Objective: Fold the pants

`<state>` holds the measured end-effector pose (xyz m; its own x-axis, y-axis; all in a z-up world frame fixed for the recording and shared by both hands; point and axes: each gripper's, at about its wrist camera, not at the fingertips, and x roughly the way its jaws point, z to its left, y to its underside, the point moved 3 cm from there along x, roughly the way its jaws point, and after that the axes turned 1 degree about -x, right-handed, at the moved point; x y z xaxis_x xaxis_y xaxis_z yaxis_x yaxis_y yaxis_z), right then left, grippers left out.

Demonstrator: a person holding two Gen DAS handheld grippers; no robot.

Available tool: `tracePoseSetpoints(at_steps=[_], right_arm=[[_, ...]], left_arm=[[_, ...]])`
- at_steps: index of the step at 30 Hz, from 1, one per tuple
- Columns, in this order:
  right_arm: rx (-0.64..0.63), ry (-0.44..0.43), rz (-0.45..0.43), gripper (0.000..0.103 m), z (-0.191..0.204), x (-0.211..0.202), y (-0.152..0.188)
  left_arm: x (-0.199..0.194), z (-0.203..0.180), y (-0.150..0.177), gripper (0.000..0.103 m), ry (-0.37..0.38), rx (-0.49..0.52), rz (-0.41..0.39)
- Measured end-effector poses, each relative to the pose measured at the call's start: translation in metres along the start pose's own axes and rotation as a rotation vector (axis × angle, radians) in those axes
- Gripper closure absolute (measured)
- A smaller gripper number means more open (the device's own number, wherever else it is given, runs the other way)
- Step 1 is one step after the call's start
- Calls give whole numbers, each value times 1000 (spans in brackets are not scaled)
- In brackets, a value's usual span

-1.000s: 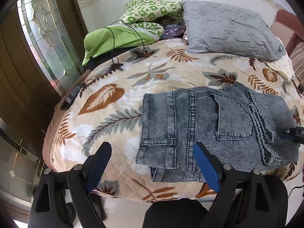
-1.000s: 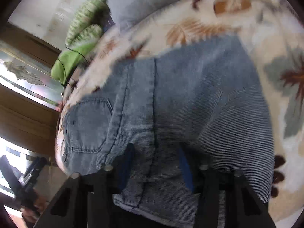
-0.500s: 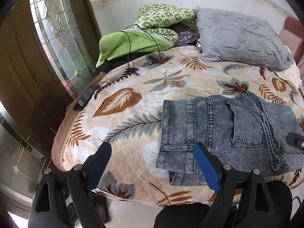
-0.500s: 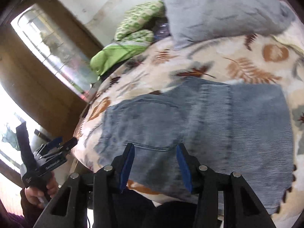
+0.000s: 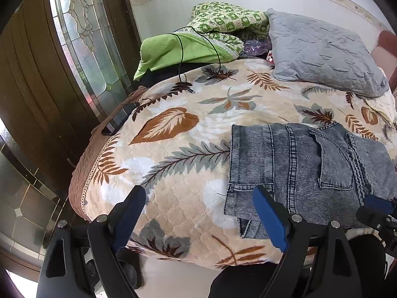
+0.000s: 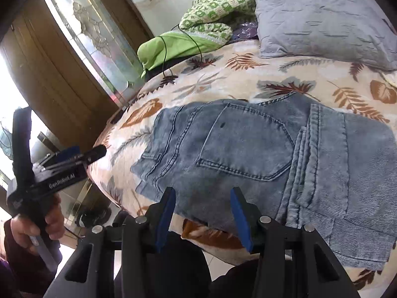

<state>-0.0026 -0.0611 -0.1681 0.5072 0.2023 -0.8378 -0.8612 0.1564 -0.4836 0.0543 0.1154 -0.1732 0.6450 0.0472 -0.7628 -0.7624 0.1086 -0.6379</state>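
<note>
Grey-blue jeans (image 5: 310,164) lie folded into a compact rectangle near the front edge of the bed, back pocket up (image 6: 248,149). My left gripper (image 5: 198,193) is open wide, hovering over the leaf-print bedspread (image 5: 173,124) just left of the jeans' hem, with nothing between its fingers. My right gripper (image 6: 203,192) stands partly open above the jeans' near edge, clear of the cloth. Its tip (image 5: 377,208) shows at the right edge of the left wrist view. In the right wrist view a hand (image 6: 37,226) holds the left gripper (image 6: 74,156) off the bed's left corner.
A grey pillow (image 5: 320,52) and a green blanket pile (image 5: 188,47) with a black cable lie at the head of the bed. A dark phone (image 5: 119,121) rests on the bed's left edge. A wooden door with patterned glass (image 5: 86,49) stands close on the left.
The right gripper has drawn back from close over the jeans and rolled level. The left gripper has slid left, so the jeans now sit further right in its view.
</note>
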Motion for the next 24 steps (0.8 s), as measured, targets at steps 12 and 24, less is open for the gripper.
tracePoseSetpoints(at_steps=[12, 24], right_arm=[[35, 90, -83, 54, -30, -38, -8], [141, 180, -157, 53, -89, -81, -1]], left_arm=[[60, 14, 26, 15, 151, -88, 155], [68, -5, 37, 15, 401, -205, 233]])
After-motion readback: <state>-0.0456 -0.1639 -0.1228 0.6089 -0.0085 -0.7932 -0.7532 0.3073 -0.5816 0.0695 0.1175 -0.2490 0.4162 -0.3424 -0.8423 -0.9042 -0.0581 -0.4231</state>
